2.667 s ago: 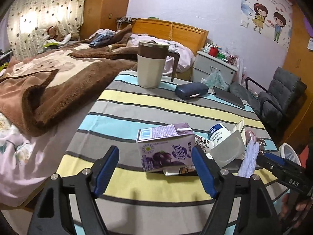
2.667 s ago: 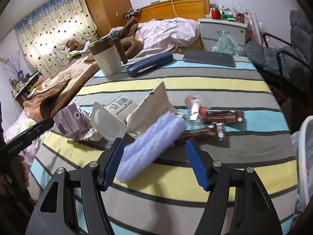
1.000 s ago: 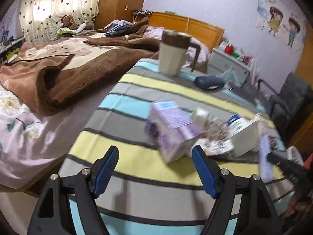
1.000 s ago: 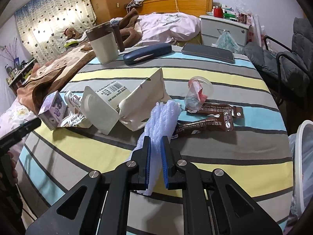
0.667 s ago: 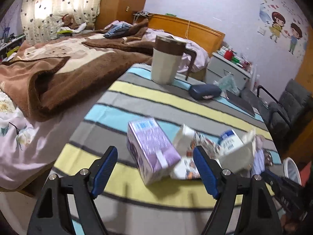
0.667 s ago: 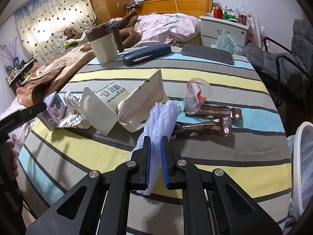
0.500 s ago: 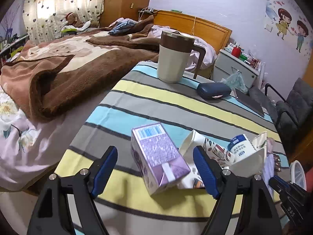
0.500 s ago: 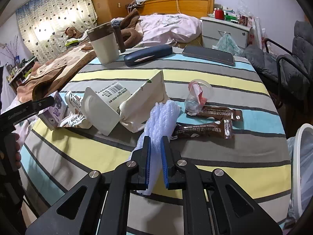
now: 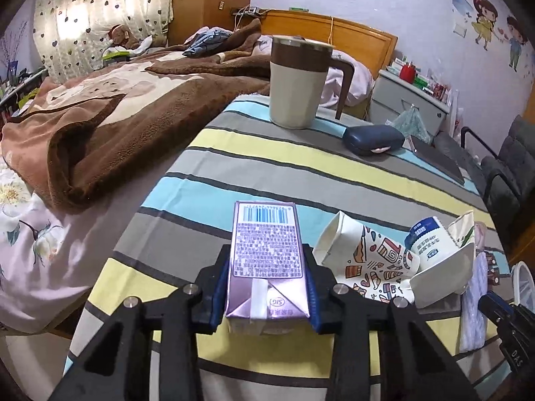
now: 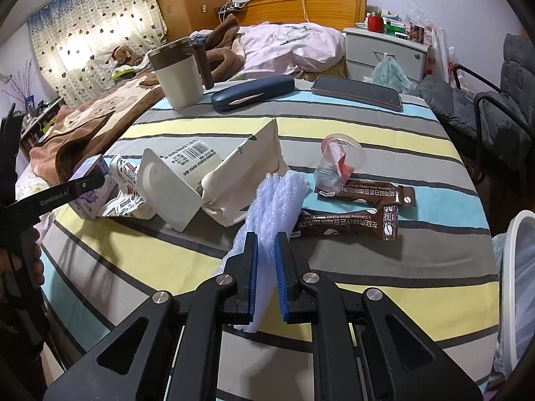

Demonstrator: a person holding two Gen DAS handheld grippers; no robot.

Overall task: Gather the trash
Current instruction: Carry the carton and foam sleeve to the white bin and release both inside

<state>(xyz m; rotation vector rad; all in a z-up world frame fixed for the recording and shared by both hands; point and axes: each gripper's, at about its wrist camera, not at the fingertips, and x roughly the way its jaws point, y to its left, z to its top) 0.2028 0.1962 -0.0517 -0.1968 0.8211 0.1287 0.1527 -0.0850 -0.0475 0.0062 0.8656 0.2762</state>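
- Purple drink carton (image 9: 266, 267) sits squarely between the left gripper's (image 9: 265, 295) blue pads, barcode end pointing away; the jaws have just been closing and now press both its sides.
- From the right wrist view the same carton (image 10: 92, 187) shows at the table's left edge, a black finger of the left gripper (image 10: 53, 195) across it.
- Just right of the left claw lies a crumpled patterned paper cup (image 9: 367, 260), touching the carton's side or nearly so — hard to call.
- Further right of that, a white yoghurt tub (image 9: 438, 267) lies tipped on its side, a cream paper bag (image 9: 463, 230) behind it.
- Over to the right gripper (image 10: 266, 277): its jaws are clamped tight on a strip of white bubble wrap (image 10: 277, 200), which sticks up and forward beyond the fingertips.
- Ahead and left of the right claw, the tub (image 10: 170, 180) and paper bag (image 10: 247, 173) lean together.
- Ahead and right of it, two brown snack wrappers (image 10: 351, 224) lie flat on the striped tablecloth (image 10: 367, 260), a clear plastic cup (image 10: 337, 163) on its side just beyond them.
- Far ahead of both claws stand a beige-and-brown mug (image 9: 297, 80), a dark blue glasses case (image 9: 372, 138) and a dark phone (image 10: 356, 92).
- At the right claw's far right, the white rim of a bin (image 10: 515, 284) pokes in beside the table.
- Off the left claw's left, a brown blanket (image 9: 110, 117) covers the bed.
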